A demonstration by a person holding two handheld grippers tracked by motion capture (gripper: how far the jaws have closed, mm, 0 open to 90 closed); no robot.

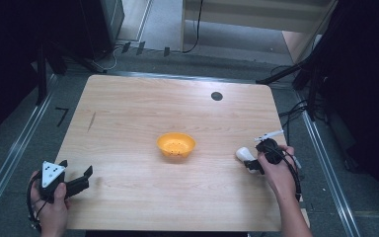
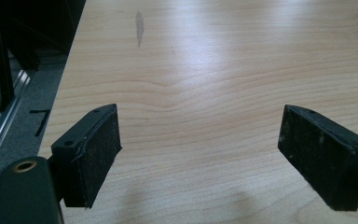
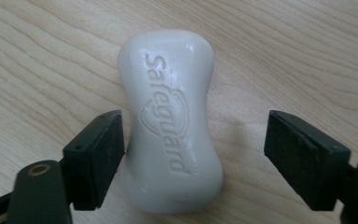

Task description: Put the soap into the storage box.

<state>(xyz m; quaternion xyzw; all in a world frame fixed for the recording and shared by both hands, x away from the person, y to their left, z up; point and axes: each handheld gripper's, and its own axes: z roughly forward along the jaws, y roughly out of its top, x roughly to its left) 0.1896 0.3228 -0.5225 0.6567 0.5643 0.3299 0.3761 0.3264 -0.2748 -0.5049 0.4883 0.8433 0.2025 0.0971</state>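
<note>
At the table's (image 1: 128,113) near left corner, the left hand (image 1: 52,210) holds the left gripper (image 1: 81,178) low over bare wood, jaws spread wide with nothing between them. A dark smear (image 2: 140,25) marks the wood beyond it. An orange bowl (image 1: 176,144) sits near the table's middle. To the right, the soap (image 3: 170,121) lies flat on the wood, stamped "Safeguard". The right gripper (image 3: 193,158) straddles it with jaws apart: one pad (image 3: 98,154) is at the bar's side, the other stands clear.
</note>
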